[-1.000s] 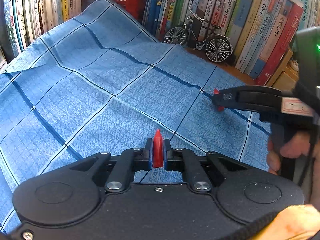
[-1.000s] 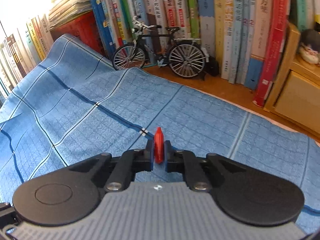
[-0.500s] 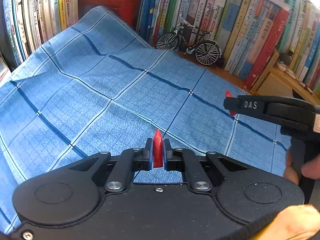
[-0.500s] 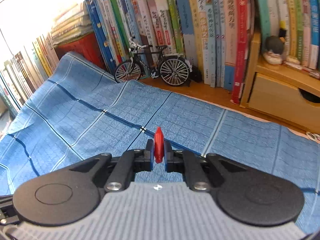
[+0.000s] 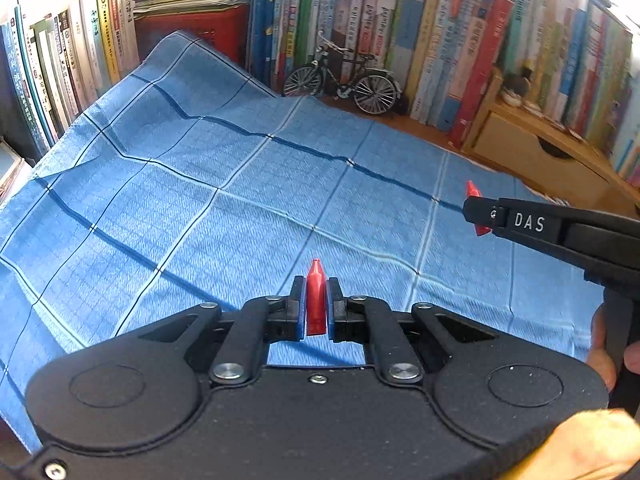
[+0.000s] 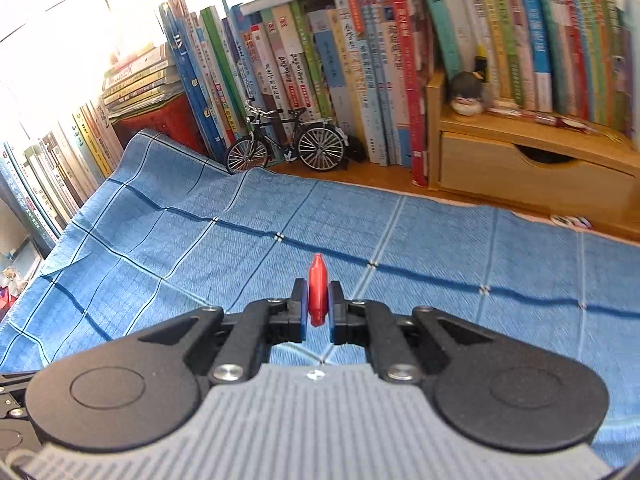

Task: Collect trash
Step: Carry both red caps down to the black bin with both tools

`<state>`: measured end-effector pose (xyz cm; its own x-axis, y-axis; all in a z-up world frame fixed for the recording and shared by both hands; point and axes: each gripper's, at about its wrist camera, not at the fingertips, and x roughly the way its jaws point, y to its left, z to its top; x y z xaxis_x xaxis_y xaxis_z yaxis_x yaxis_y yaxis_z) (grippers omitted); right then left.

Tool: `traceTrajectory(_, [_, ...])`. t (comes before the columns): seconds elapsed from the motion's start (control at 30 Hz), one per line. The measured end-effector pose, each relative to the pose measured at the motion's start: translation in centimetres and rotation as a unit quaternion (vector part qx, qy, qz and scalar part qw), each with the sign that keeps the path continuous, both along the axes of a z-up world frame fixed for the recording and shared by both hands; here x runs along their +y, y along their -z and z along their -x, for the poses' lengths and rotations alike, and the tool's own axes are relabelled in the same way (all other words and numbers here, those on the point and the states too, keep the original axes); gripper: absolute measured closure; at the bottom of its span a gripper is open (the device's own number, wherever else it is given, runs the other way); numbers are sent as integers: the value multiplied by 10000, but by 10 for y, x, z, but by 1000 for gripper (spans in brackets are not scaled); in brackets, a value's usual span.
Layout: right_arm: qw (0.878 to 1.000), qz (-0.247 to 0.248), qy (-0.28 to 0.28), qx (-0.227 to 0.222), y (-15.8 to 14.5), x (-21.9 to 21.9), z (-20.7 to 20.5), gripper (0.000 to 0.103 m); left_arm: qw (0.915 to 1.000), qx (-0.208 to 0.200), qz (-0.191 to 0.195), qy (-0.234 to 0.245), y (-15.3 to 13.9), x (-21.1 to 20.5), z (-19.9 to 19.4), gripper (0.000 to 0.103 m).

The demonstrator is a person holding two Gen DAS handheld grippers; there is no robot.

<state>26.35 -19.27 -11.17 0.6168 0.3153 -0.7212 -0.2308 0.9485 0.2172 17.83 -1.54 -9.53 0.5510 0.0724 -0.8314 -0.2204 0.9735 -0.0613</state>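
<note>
Both tools hang over a blue checked cloth [image 5: 240, 200] on the worktop, the left tool [image 5: 315, 300] and right tool [image 6: 318, 296] each pressed together on nothing. No trash shows anywhere, so collecting seems either finished or not begun.

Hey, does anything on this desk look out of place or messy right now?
The blue checked cloth rides up against the books at the far left corner instead of lying flat, with a turned corner at its left edge. No trash shows on it. The model bicycle stands upright.
</note>
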Motion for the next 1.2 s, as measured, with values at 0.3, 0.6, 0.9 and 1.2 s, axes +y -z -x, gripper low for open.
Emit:
traceTrajectory(0.3, [9995,112,285,-107,-17,-13,64,90,9993,-36,108,348,-14,-8,54,94])
traceTrajectory(0.6, [9983,202,525,-160,-31,0,151,90,9975,-151,136,674,-34,2,135,94])
traceTrajectory(0.9, [9975,215,656,-153,-40,31,252,90,9959,-105,111,896,-43,37,239,94])
traceTrajectory(1.2, [9973,260,679,-55,-40,70,345,90,9952,67,35,979,-41,80,331,94])
